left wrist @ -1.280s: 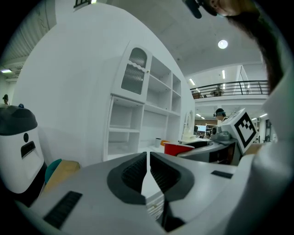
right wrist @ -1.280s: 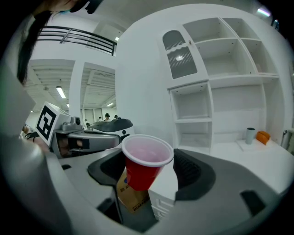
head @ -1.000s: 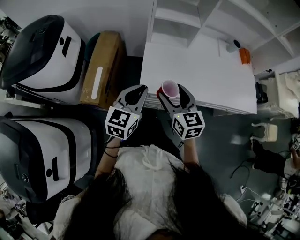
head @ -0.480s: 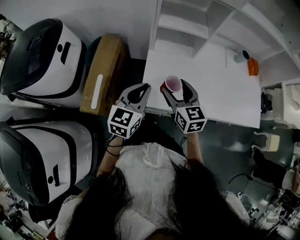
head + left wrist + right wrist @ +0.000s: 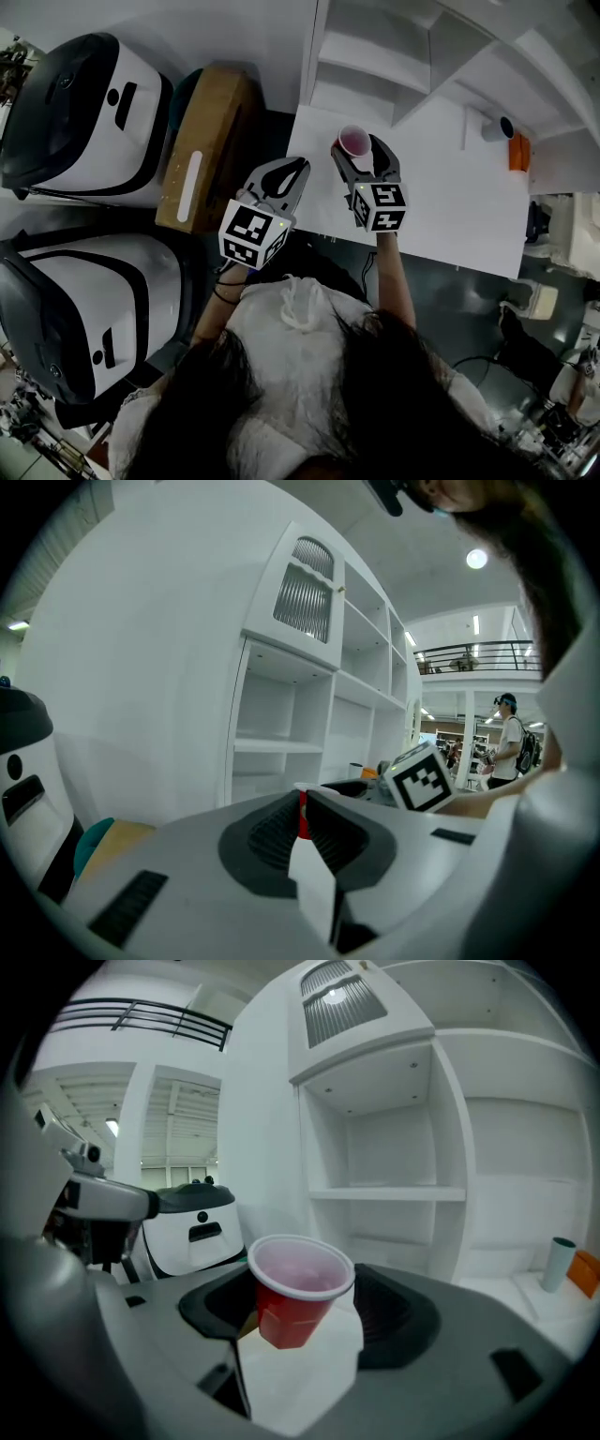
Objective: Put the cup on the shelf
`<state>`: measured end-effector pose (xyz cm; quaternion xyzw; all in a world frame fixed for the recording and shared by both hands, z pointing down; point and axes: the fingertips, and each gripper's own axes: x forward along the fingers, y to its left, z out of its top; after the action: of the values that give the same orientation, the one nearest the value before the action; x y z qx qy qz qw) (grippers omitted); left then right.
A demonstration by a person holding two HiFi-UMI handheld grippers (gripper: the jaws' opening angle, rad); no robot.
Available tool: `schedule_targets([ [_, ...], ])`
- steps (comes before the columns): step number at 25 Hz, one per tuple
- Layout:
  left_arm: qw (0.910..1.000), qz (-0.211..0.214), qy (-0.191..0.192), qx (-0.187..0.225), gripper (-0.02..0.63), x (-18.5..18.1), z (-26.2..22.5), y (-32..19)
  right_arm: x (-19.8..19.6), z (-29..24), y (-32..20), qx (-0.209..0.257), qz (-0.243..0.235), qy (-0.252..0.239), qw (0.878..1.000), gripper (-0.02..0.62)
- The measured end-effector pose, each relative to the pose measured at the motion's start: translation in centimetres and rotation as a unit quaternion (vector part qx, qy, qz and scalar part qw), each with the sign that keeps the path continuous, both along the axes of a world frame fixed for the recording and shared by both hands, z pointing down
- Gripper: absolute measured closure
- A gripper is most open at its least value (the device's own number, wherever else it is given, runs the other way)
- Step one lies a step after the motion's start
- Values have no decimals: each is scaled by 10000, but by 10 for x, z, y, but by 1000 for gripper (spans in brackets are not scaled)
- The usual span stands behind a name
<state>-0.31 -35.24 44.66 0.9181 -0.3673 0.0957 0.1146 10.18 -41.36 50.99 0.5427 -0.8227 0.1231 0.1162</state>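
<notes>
The room is bright and white. Ahead of the right gripper [image 5: 360, 156] stands a tall white shelf [image 5: 386, 1193] with open bays, and below that gripper lies the white surface [image 5: 450, 202]. Two white-and-black machines [image 5: 84, 122] sit to the left of the left gripper [image 5: 298, 172], with a brown box [image 5: 202, 150] between them and it. The right gripper is clamped on the red cup [image 5: 298, 1290], which it holds over the surface. The cup is upright between the jaws, its long axis near vertical and its mouth up. The left gripper's jaws are drawn together and hold nothing.

Cup [image 5: 353, 141] between fingers [image 5: 380, 157] of right gripper [image 5: 360, 150], over table [image 5: 450, 197]; shelf [image 5: 367, 64] behind; left gripper [image 5: 292, 172] leftward.
</notes>
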Motion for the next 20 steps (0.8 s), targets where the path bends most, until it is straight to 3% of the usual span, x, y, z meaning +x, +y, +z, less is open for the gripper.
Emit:
schedule_targets([
  [13,9996,-132,-95,-215,577,9,17,-42,26,74,-137,50,329,582,9978,268],
  [20,9993,-204,-168,-259,577,1,21,-55,22,100,-193,-9,236,1068,9940,268],
])
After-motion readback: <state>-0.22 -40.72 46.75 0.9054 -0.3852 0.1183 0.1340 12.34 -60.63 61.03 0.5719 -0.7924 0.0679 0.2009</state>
